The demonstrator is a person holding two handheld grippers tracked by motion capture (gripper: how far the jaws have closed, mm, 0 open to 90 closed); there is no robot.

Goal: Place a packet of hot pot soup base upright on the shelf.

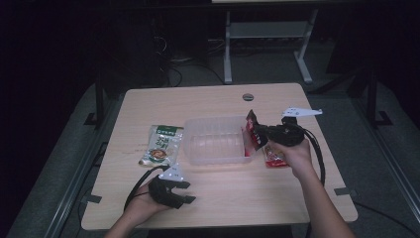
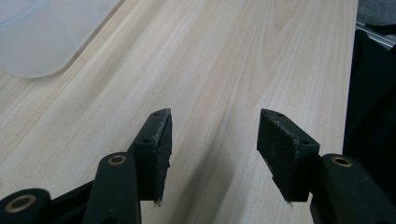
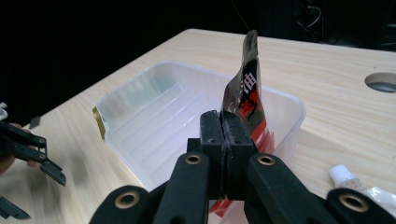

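A clear plastic container [image 1: 216, 122] stands in the middle of the table. My right gripper [image 1: 256, 132] is shut on a red and black snack packet [image 1: 251, 124], which stands upright over the container's right rim. In the right gripper view the pads [image 3: 225, 126] pinch the packet [image 3: 248, 86] near its lower part, above the container [image 3: 140, 105]. A green snack packet [image 1: 161, 145] lies flat to the left of the container. My left gripper [image 1: 188, 192] rests near the table's front left, open, with bare wood between its jaws [image 2: 212, 135].
Another red packet [image 1: 274, 157] lies on the table under my right hand; the end of a pale pouch [image 3: 369, 193] lies by the right gripper. A round cable hole [image 1: 247, 96] sits near the far edge. A corner of the container [image 2: 37, 37] lies beyond the left gripper.
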